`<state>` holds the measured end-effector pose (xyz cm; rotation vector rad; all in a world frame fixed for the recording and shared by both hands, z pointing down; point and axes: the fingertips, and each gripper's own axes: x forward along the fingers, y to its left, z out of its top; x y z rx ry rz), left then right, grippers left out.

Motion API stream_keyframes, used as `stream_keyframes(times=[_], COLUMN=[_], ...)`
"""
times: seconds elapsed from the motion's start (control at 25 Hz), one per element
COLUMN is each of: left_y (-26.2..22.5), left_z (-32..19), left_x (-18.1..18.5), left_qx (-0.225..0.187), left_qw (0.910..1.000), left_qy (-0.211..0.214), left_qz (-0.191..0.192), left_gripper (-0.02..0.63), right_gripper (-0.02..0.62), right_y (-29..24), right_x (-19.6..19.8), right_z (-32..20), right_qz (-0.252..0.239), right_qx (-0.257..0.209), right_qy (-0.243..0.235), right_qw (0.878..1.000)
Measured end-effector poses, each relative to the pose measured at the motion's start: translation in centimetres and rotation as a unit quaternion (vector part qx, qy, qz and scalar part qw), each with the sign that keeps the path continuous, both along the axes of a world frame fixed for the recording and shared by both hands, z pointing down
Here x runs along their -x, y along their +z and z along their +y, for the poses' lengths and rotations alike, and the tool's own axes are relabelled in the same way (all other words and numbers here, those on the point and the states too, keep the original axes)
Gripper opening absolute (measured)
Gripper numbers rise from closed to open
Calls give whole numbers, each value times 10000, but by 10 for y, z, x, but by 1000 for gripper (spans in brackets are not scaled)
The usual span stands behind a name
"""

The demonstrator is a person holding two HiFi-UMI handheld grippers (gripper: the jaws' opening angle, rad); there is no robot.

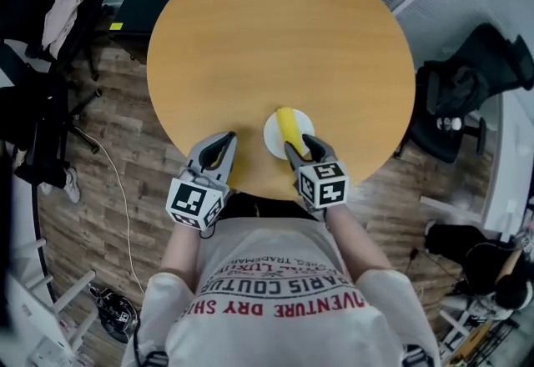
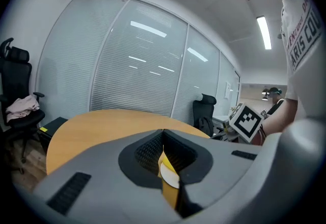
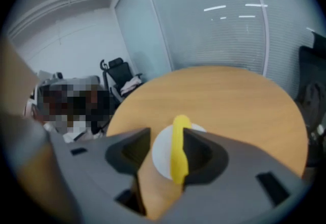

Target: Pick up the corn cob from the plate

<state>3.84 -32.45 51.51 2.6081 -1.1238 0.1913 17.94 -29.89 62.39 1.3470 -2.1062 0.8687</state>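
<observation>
- A small round white plate point(image 1: 270, 134) stands near the front edge of the round wooden desk point(image 1: 275, 40), and a yellow corn cob point(image 1: 289, 127) lies on it.
- The right gripper point(image 1: 299, 146) is released, with its jaws apart on either side of the cob's near end.
- The left gripper point(image 1: 223, 141) is clenched on nothing, left of the plate.

Yellow corn cob point(image 1: 289, 125), white plate point(image 1: 272, 137), warm tan table point(image 1: 275, 40), brown plank floor point(image 1: 83, 232).
</observation>
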Motion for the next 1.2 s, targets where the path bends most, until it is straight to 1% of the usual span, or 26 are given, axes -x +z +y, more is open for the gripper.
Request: stream_keyframes(times=[0.08, 0.16, 0.36, 0.48, 0.6, 0.68, 0.76, 0.92, 1.12, 1.2], left_y=[12, 20, 35, 45, 52, 56, 58, 58, 50, 46], left_z=[-3, -7, -14, -16, -15, -13, -10, -14, -20, -21], left_x=[0, 0, 5, 10, 14, 15, 17, 16, 15, 14], left_qx=[160, 278, 418, 536, 663, 720, 763, 742, 661, 626], left_qw=[9998, 9992, 9979, 9968, 9955, 9948, 9945, 9952, 9960, 9964], left_qy=[-144, -273, -495, -569, -658, -698, -704, -609, -567, -542], left_qz=[-13, -9, -89, -147, -172, -165, -164, -205, -207, -204], left_gripper=[35, 35, 35, 35, 35, 35, 35, 35, 35, 35], right_gripper=[226, 238, 270, 275, 279, 278, 278, 278, 275, 272], right_y=[22, 42, 82, 96, 109, 112, 112, 112, 113, 112], right_x=[-1, -1, 1, 3, 7, 9, 12, 12, 8, 7], right_z=[-7, -14, -29, -38, -42, -43, -42, -45, -44, -45], right_qz=[89, 213, 692, 967, 1030, 1138, 1231, 1194, 1243, 1194], right_qx=[265, 453, 866, 1058, 1275, 1300, 1201, 949, 1025, 1054], right_qy=[-139, -319, -577, -651, -729, -746, -740, -705, -713, -744], right_qw=[9995, 9982, 9922, 9875, 9838, 9821, 9823, 9858, 9844, 9844])
